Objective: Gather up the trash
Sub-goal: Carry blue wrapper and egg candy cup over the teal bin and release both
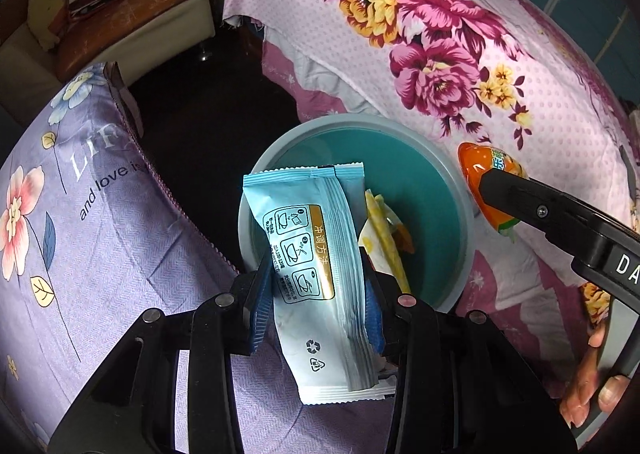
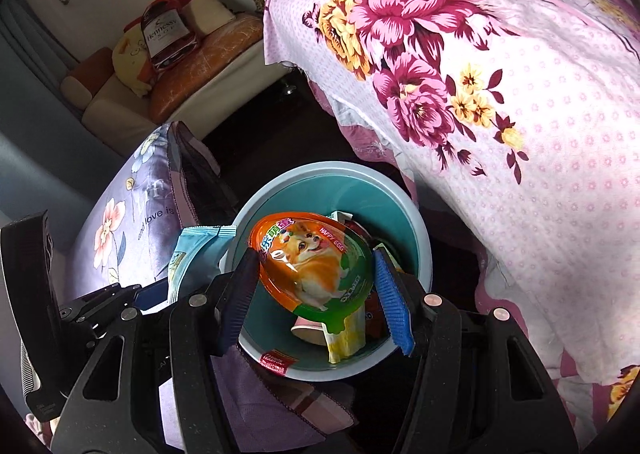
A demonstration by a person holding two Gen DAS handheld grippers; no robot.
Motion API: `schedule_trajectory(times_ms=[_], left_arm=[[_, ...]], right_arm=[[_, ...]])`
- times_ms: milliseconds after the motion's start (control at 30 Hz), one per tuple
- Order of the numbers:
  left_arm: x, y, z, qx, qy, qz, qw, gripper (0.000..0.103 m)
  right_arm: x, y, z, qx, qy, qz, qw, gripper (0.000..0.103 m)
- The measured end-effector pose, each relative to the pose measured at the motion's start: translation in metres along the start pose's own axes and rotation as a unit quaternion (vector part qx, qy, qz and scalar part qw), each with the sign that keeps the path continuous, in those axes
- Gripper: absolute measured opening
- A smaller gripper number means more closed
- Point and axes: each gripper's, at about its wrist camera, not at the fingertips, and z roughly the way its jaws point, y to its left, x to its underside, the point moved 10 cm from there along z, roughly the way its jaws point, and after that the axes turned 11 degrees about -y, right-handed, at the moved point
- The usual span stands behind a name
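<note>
My left gripper (image 1: 318, 274) is shut on a light-blue sachet (image 1: 308, 222) with printed instructions, which stands upright between the blue pads (image 1: 260, 294). Just beyond it is a round bin (image 1: 452, 182) with a teal inside. In the right wrist view my right gripper (image 2: 316, 258) is shut on an orange egg-shaped pack (image 2: 308, 242) with a dog picture, held above the bin (image 2: 416, 214). Inside lie a paper cup (image 2: 310, 330), a yellow wrapper (image 2: 348, 338) and a red wrapper (image 2: 276, 360). The sachet (image 2: 192, 250) shows beside the bin's left rim.
A pink floral quilt (image 1: 440, 54) hangs close on the bin's right. A purple flowered cushion (image 1: 80, 214) lies on its left. Dark floor (image 1: 200, 114) runs back to a sofa (image 2: 120, 106) with pillows. A hand (image 1: 592, 394) grips the right tool.
</note>
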Motion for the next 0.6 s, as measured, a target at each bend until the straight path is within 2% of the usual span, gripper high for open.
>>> schedule_trajectory(times_ms=[67,233,400,600], left_arm=[[-0.001,-0.001,0.002,0.000,0.000,0.000,1.0000,0.045],[-0.002,0.002,0.003,-0.005,-0.004,-0.001,1.0000,0.079],[0.003,0.006,0.001,0.000,0.001,-0.012,0.9999,0.089],[0.015,0.021,-0.005,-0.003,0.011,-0.031,0.9995,0.092]], right_arm=[[-0.001,-0.001,0.000,0.003,0.000,0.000,1.000,0.056],[-0.002,-0.003,0.002,0.008,0.002,-0.001,1.000,0.056],[0.000,0.001,0.006,0.009,0.006,-0.004,1.000,0.056],[0.003,0.007,0.011,0.010,0.015,-0.012,1.000,0.056]])
